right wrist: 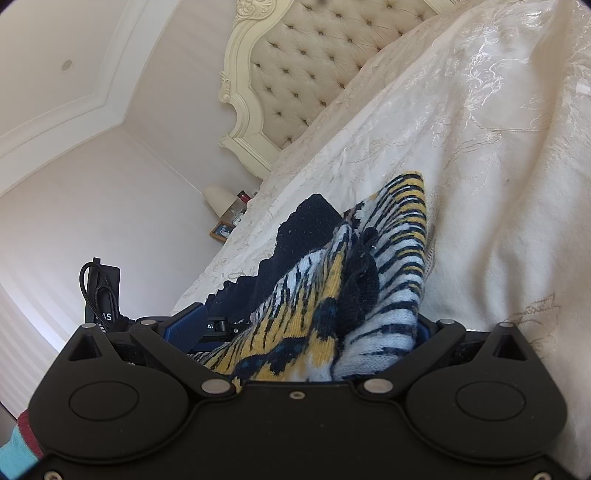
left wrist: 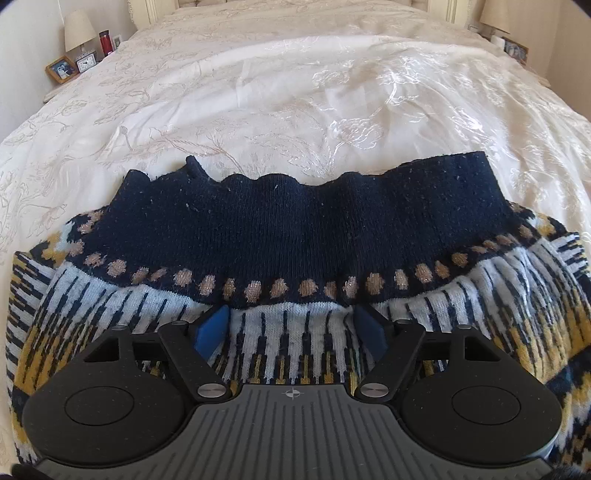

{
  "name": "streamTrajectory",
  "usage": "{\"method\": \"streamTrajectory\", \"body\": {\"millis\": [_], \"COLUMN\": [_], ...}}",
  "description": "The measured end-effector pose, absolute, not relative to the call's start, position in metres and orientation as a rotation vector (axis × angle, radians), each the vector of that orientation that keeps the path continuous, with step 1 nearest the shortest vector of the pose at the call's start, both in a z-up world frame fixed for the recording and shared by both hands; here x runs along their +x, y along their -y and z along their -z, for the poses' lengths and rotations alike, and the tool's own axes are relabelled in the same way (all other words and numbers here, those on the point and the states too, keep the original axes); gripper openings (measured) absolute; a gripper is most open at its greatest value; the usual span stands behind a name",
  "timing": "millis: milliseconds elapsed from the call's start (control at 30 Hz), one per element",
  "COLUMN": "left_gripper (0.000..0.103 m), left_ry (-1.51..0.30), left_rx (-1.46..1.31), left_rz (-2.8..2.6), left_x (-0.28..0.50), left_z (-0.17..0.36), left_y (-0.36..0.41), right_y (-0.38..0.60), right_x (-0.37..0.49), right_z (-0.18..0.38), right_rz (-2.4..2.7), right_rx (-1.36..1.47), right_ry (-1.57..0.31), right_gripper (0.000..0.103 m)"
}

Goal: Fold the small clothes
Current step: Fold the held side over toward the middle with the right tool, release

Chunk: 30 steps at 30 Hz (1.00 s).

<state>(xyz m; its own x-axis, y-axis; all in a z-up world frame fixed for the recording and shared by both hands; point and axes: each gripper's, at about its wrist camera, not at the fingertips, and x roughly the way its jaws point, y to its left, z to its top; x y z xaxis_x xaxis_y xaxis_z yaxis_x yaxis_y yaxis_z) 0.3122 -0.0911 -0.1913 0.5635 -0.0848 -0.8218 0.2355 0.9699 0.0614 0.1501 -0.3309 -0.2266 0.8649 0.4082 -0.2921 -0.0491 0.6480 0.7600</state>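
Observation:
A small knitted sweater [left wrist: 291, 236] lies on the bed, patterned in navy, white and yellow, with its navy ribbed band [left wrist: 303, 206] on the far side. My left gripper [left wrist: 291, 328] sits low over the patterned part. Its blue pads [left wrist: 212, 328] are wide apart, so it is open, with the knit lying flat between them. My right gripper [right wrist: 303, 332] is rolled sideways at the sweater [right wrist: 388, 258], where a bunched fold fills most of the gap between its fingers. The left pad [right wrist: 184, 328] stands clear of the cloth, so the gripper is open.
The cream embroidered bedspread [left wrist: 295, 92] stretches far ahead to a tufted headboard [right wrist: 314, 66]. A nightstand at far left holds a lamp [left wrist: 78, 31], red bottle [left wrist: 105, 41], clock and photo frame. The left device's black body with a cable [right wrist: 101, 295] shows beside the right gripper.

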Motion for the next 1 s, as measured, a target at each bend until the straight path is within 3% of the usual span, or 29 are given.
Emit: {"method": "streamTrajectory", "body": {"millis": [267, 600, 1000], "left_gripper": [0.08, 0.08, 0.079], "left_ry": [-0.937, -0.92, -0.82], "left_rx": [0.186, 0.192, -0.046], "left_rz": [0.174, 0.176, 0.156], "left_x": [0.318, 0.313, 0.248], "left_z": [0.196, 0.189, 0.149], "left_y": [0.097, 0.096, 0.017], "right_y": [0.33, 0.329, 0.331], "right_x": [0.151, 0.15, 0.149], "right_z": [0.226, 0.226, 0.227], "right_rz": [-0.269, -0.27, -0.27], "right_rx": [0.83, 0.834, 0.845], "right_ry": [-0.471, -0.468, -0.463], "right_gripper": [0.102, 0.102, 0.102]}}
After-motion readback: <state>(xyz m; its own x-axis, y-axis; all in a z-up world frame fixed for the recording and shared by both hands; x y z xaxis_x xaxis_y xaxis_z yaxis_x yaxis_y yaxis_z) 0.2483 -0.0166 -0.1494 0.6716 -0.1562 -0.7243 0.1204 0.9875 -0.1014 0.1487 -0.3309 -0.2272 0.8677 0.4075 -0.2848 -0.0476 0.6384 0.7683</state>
